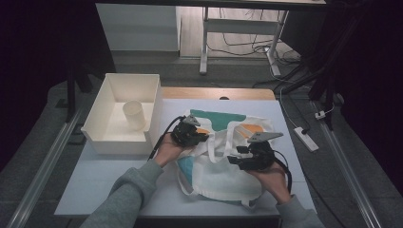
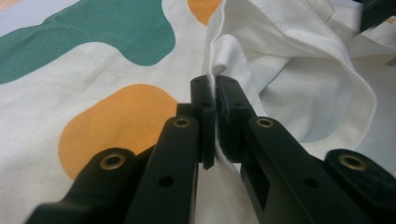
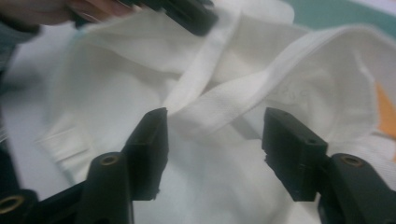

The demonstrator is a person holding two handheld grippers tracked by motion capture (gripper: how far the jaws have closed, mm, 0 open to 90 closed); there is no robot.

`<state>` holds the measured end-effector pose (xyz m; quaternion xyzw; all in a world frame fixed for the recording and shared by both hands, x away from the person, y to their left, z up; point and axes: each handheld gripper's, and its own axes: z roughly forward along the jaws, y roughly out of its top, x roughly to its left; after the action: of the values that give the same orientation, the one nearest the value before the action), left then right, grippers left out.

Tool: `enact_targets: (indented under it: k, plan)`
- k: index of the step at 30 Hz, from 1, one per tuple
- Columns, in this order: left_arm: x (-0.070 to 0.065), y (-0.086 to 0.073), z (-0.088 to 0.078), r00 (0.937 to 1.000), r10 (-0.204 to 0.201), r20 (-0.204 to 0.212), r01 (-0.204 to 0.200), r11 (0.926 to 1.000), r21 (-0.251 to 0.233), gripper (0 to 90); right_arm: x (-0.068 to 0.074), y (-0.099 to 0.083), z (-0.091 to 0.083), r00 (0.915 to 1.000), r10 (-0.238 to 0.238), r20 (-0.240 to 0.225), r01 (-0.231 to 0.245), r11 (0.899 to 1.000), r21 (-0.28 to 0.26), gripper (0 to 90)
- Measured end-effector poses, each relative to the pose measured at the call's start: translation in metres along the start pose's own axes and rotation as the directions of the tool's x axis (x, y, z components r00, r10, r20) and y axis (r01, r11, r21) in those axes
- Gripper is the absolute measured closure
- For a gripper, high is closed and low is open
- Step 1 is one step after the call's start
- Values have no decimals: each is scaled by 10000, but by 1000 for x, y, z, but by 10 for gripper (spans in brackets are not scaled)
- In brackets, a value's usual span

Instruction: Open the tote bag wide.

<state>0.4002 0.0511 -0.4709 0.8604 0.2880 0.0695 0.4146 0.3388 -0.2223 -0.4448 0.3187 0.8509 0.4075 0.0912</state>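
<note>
A white cloth bag lies on the table, in front of the person and to the right of a white bin. Its fabric is printed with rounded patches: teal ones at the far edge and at the near left corner, orange ones near the mouth. In the left gripper view the weave shows as a fine white canvas with a hemmed rim, a big orange blob and a teal shape spreading behind it. The bag is rumpled, its mouth partly open toward the far side, and white straps loop across the top and out at the near edge.

The left gripper sits at the bag's left rim. In its own view the jaws are closed together on a folded edge of the bag, the hem pinched upright between the pads.

The right gripper hovers over the middle right of the bag, held in the right hand. In its own view the jaws stand apart, with a white strap crossing the gap just beyond them; the pads do not press on it. Past the strap the bag's open mouth curls up, an orange patch showing at the right.

A pale cup stands inside the bin.
</note>
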Motion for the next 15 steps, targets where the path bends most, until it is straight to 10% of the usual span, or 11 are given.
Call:
enact_targets:
  k: [5,7,10,15]
  plan:
    - [1,-1,-1,9999,-105,105,106,9999,-75,855,-6,-2,30,9960,820,-360,-814,9965,181,443]
    - [1,-1,-1,9999,-67,98,68,10000,-49,854,-5,1,33,9953,789,-556,-793,9968,-51,599]
    - [1,-1,-2,9998,-48,177,50,9999,-103,854,0,5,30,9984,150,-537,-162,9996,-225,871]
    - [2,-2,-6,9995,-13,307,18,9998,-184,849,5,16,11,9959,-772,476,812,9928,-883,884]
